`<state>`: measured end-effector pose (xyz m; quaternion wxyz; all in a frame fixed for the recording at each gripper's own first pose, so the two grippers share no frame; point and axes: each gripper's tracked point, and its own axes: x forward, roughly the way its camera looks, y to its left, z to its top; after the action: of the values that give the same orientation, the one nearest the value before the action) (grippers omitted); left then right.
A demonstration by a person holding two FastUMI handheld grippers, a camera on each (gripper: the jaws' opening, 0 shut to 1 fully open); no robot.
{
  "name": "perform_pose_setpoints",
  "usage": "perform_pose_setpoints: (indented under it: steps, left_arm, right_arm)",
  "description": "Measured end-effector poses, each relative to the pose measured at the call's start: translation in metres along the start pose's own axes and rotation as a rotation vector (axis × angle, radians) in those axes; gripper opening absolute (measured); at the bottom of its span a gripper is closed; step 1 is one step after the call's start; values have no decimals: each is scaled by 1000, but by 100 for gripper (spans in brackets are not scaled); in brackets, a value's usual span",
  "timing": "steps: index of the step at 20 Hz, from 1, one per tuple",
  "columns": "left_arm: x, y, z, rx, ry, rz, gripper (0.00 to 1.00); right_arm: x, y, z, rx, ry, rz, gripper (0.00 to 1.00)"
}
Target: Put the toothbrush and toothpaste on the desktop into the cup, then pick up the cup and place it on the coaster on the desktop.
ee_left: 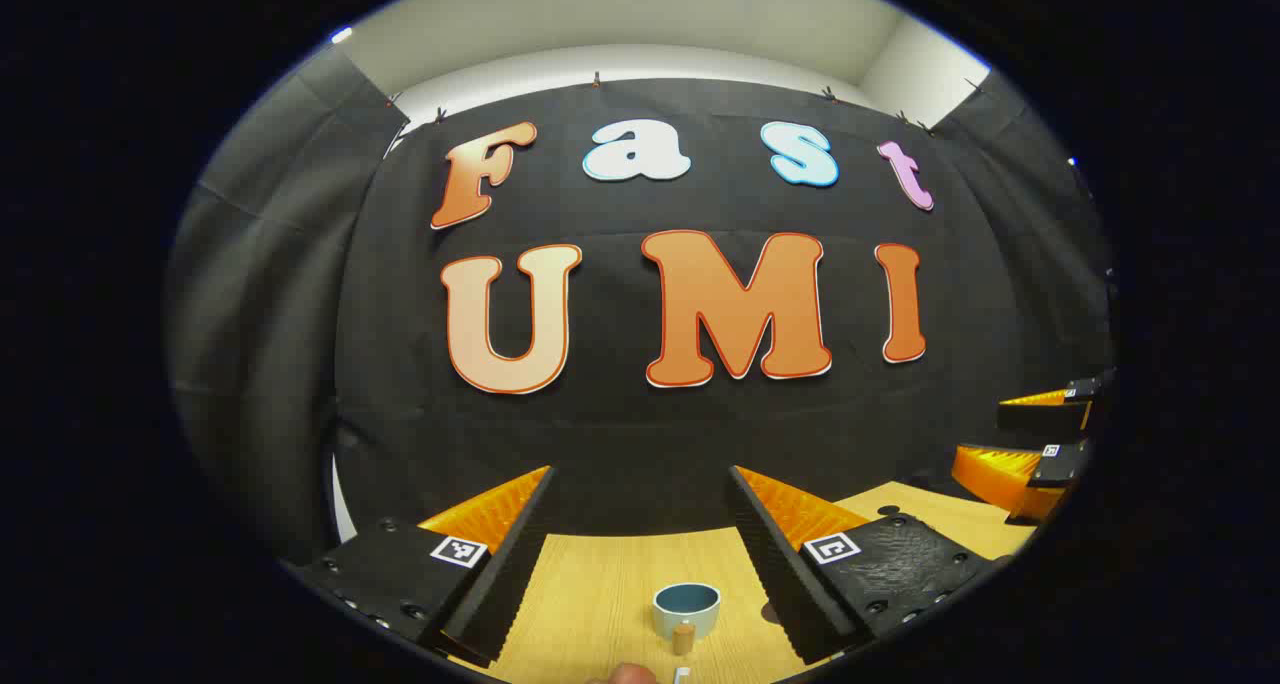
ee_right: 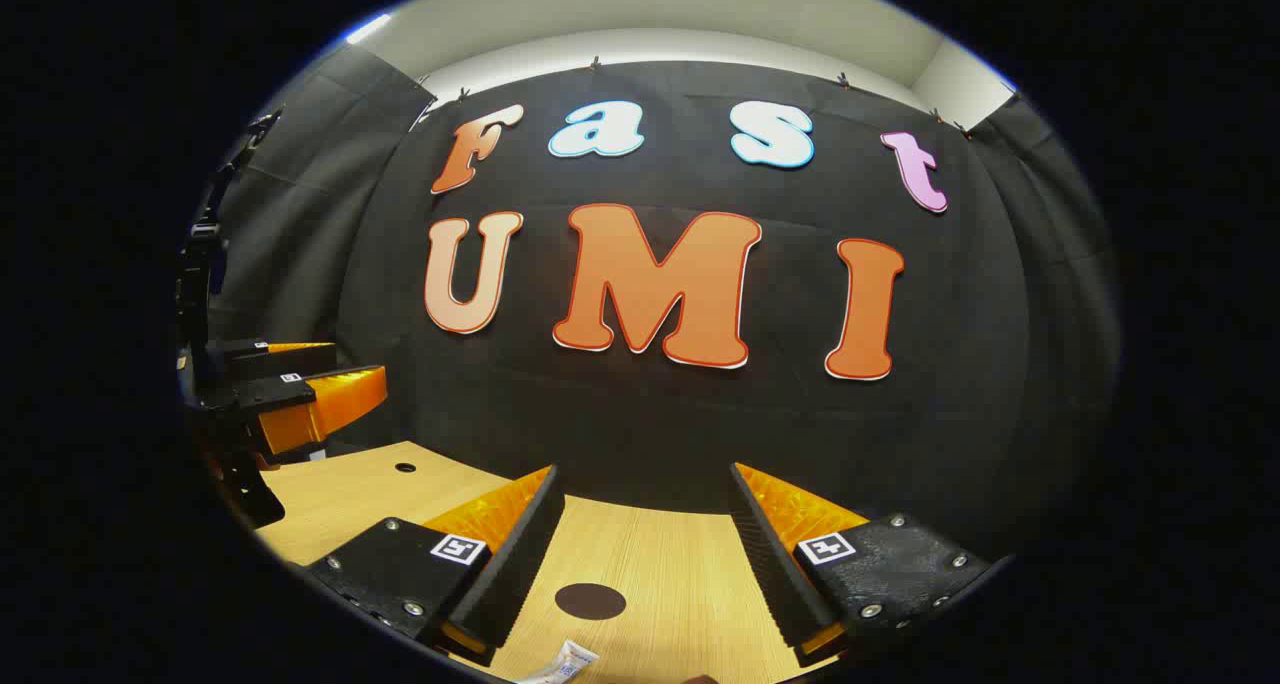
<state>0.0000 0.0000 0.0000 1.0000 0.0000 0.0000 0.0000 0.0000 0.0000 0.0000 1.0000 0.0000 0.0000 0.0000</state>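
Left tool (ee_left: 640,484): its two fingers are seen spread wide in the left gripper view, with nothing held between them and nothing touched. It is also seen at the left edge of the right gripper view, above the bench, its orange fingers apart.
Right tool (ee_right: 645,484): its fingers are likewise spread wide in the right gripper view, with nothing gripped and no contact made. It is seen too at the right edge of the left gripper view, above the far corner of the bench, fingers apart.
Bench (ee_left: 590,584): a light wood-grain top is seen below both tools, running back to the black cloth wall.
Cup (ee_left: 686,609): a pale cup with a blue-grey inside is stood upright on the bench, seen in the gap between the left tool's fingers and well below their tips. Nothing can be made out inside it.
Small brown piece (ee_left: 683,637): a short tan cylinder is seen just in front of the cup; what it is cannot be told.
Coaster (ee_right: 590,601): a dark round disc is laid flat on the bench, seen between the right tool's fingers, with nothing on it.
Toothpaste (ee_right: 565,664): a white tube is laid on the bench just nearer than the coaster, cut off by the lower edge of the right gripper view.
Toothbrush: cannot be told apart with certainty.
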Motion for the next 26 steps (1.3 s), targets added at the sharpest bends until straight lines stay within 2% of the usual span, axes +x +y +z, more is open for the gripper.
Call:
perform_pose_setpoints:
  steps: [7,16,26]
  left_arm:
    - [3,0,7,-9,-26,4,100]
    - [3,6,-16,-24,33,18,99]
    - [-3,-10,-103,11,338,-56,99]
  right_arm:
    - [1,-2,2,23,10,13,97]
    - [-7,5,3,16,2,33,97]
    - [-9,23,-72,40,280,85,98]
